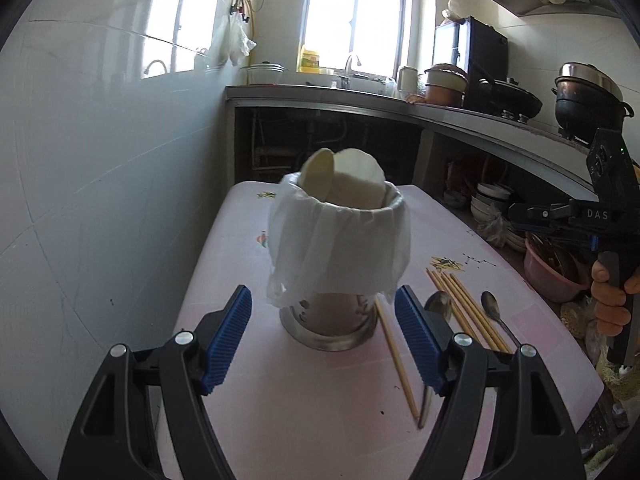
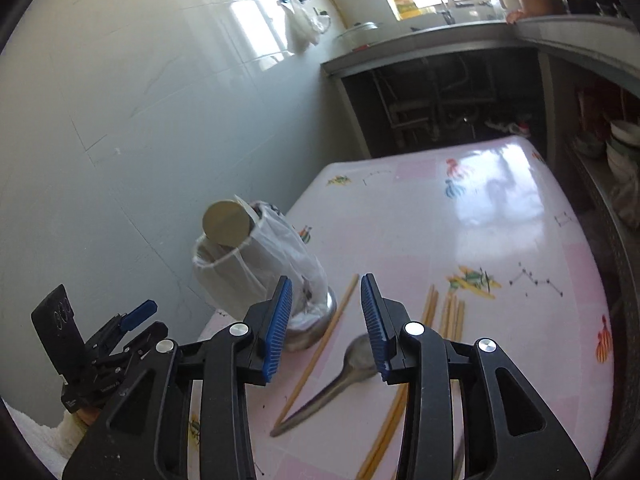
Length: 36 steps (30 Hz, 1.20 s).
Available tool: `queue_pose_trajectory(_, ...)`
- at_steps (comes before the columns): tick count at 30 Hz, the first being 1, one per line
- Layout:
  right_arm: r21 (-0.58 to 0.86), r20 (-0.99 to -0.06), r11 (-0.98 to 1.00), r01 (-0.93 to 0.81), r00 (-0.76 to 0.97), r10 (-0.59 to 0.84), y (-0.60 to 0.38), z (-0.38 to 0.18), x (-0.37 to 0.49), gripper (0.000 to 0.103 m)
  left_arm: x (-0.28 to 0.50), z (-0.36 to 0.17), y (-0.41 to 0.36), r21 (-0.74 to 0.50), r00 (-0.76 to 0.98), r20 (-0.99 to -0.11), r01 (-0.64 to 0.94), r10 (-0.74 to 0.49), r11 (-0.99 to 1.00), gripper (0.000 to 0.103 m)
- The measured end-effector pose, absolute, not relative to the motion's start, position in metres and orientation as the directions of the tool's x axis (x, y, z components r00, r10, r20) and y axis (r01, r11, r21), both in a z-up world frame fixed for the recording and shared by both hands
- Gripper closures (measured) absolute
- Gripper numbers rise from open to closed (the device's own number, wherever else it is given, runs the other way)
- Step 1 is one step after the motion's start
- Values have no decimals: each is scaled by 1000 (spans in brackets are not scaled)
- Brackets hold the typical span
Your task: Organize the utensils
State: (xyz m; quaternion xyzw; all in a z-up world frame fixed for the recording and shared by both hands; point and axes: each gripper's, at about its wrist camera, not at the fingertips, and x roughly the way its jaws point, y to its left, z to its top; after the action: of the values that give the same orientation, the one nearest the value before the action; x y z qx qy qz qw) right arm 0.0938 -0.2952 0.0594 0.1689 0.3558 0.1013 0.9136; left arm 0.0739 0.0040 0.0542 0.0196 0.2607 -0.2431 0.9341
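Blue ribbed pads of the left gripper (image 1: 323, 334) are seen nearest the lens, spread wide and released, with nothing pressed between them; the base of the holder is framed in the gap but is not touched. Largest in view is the table (image 1: 248, 240), covered in a pink patterned cloth, set against a tiled wall; on it stands the steel utensil holder (image 1: 328, 320), its upper part draped in a white plastic bag (image 1: 340, 248), with two pale round-headed utensils (image 1: 340, 180) already stood inside. Just beside the holder's base a single chopstick (image 2: 316, 356) is laid, apart from the bundle of chopsticks (image 2: 450, 312) further out; a spoon (image 2: 352, 364) is laid between them, and a second spoon (image 1: 494, 312) is seen beyond the bundle. The right gripper (image 2: 326, 328) is held above the first spoon and the single chopstick, its jaws partly parted and empty. A pick-up of one of these is judged to be next. Trouble may be expected from the crowding: the spoon's handle meets the chopstick's near end, so both could be pinched together; the flat spoon could slip from the pads; the loose bag could be snagged and the holder tipped.
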Motion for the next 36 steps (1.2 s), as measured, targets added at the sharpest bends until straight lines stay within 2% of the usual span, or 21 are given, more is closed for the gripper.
queue_pose_trajectory(6,444,-687,895,41,658,310,-298,11,64,67,61,31,-44,-84,623,-560,613,-546,786,31)
queue_pose_trajectory(11,421,-722,904,73,630,285,-302,-5,58,67,65,11,-81,-89,544,-616,672,-571,736,32)
queue_pose_trajectory(21,440,-716,890,119,645,267,-337,-10,48,67,103,0,-138,-57,514,-681,673,-521,738,57)
queue_pose_trajectory(28,459,-707,877,140,655,266,-354,-14,45,67,132,-17,-169,4,500,-733,682,-462,731,57)
queue_pose_trajectory(33,468,-704,872,143,657,270,-361,-17,46,67,146,-30,-176,-10,454,-771,694,-448,720,57)
queue_pose_trajectory(36,477,-703,867,147,655,275,-364,-19,48,67,152,-33,-176,-60,409,-783,701,-469,711,57)
